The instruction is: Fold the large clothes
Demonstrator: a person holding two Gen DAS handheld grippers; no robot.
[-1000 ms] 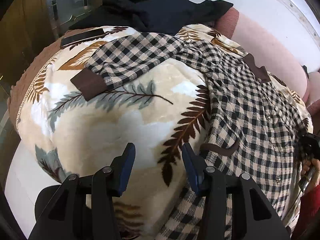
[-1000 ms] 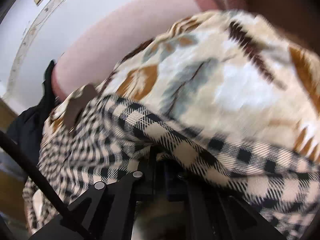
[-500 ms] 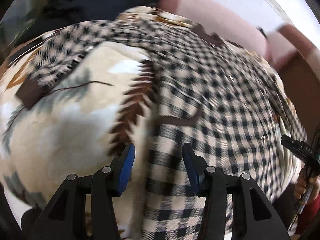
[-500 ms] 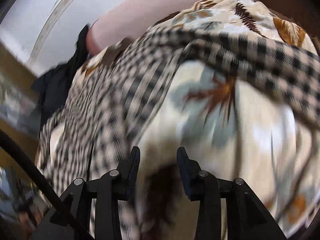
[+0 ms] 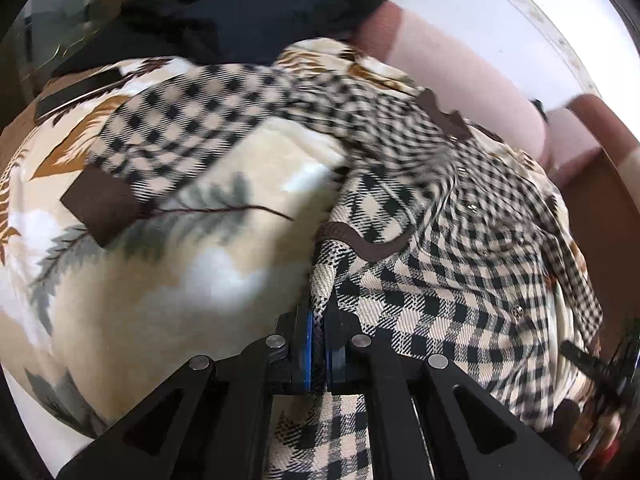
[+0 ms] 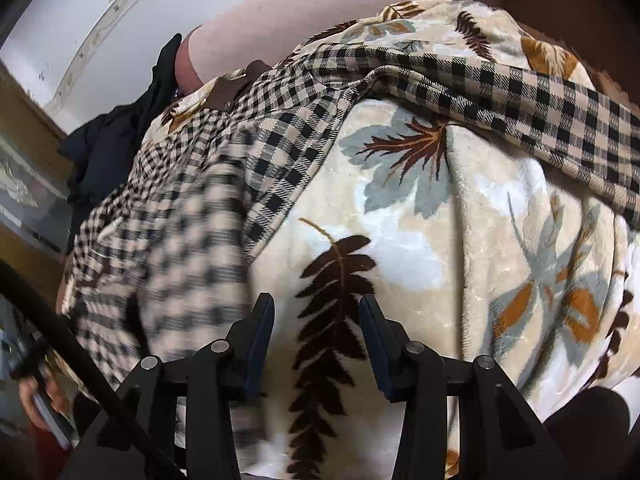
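A black-and-cream checked shirt [image 5: 440, 280] with brown cuffs and collar lies spread on a leaf-print blanket [image 5: 160, 280]. Its left sleeve [image 5: 180, 132] stretches out to the left, ending in a brown cuff [image 5: 100, 208]. My left gripper [image 5: 318, 344] is shut on the shirt's left side edge near the hem. In the right wrist view the shirt [image 6: 200, 220] lies to the left, its other sleeve [image 6: 520, 96] running off to the right. My right gripper [image 6: 316, 340] is open and empty over the blanket [image 6: 440, 260], just right of the shirt's edge.
A dark garment [image 5: 240, 16] is heaped at the back of the blanket, also in the right wrist view [image 6: 116, 148]. A pink cushion [image 5: 460, 64] and a white wall lie behind. A dark flat phone-like object [image 5: 76, 92] lies at the far left.
My left gripper has moved right onto the shirt's edge and shut on it. My right gripper has let go of the shirt and now hovers open over the blanket.
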